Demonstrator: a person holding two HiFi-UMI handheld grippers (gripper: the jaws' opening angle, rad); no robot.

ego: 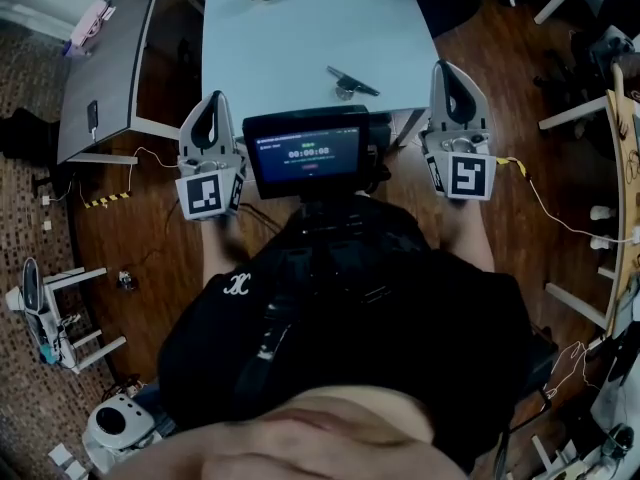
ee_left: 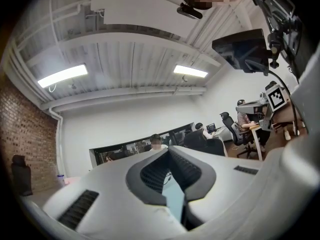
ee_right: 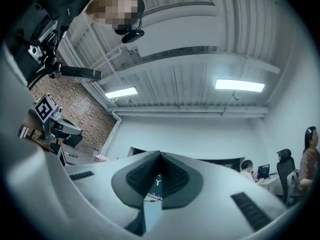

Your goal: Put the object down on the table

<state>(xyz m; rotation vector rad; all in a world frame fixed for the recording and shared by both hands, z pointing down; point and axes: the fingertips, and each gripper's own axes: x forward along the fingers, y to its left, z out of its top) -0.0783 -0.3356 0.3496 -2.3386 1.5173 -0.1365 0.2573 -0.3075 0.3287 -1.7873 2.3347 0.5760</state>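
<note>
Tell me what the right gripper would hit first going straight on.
Nothing close: the right gripper, shut and empty, points slightly up, over the table. Probably the far wall first, though depth is unclear.

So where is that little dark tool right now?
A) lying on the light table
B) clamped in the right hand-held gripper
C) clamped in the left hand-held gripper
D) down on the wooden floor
A: the dark tool lies on the light table, apart from the left hand-held gripper and the right hand-held gripper, which are both shut and hold nothing.
</note>
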